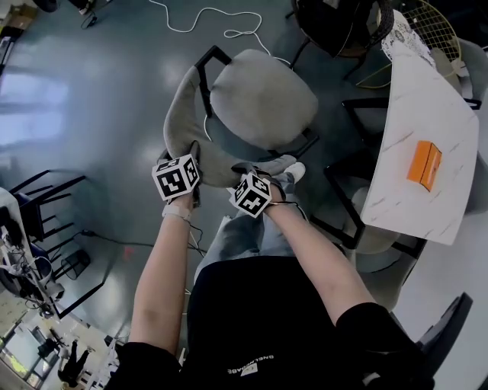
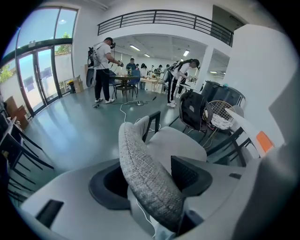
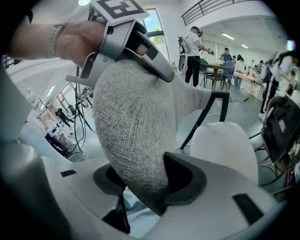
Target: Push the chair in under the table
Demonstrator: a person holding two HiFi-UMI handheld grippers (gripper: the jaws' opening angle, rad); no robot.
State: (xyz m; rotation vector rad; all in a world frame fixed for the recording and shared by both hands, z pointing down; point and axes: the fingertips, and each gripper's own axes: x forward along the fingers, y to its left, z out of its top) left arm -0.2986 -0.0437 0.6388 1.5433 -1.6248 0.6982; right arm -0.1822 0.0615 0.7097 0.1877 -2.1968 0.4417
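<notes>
The chair has a grey fabric seat [image 1: 263,95], a curved grey backrest [image 1: 183,114] and black metal legs; it stands on the floor left of the white marble table [image 1: 412,114]. Both grippers grasp the near end of the backrest's top edge. My left gripper [image 1: 194,169] straddles the padded rim [image 2: 145,173], with its pads against both sides. Just to its right, my right gripper [image 1: 263,171] is clamped on the thick fabric edge [image 3: 131,126], which fills the space between its jaws. The left gripper also shows in the right gripper view, on top of the backrest.
An orange box [image 1: 425,165] lies on the table. Another chair [image 1: 374,228] sits under the table's near side, and a black chair [image 1: 335,23] and a wire chair [image 1: 431,27] stand beyond. A white cable [image 1: 202,19] snakes over the floor. Black frames [image 1: 46,190] stand at the left. People [image 2: 103,70] are far off.
</notes>
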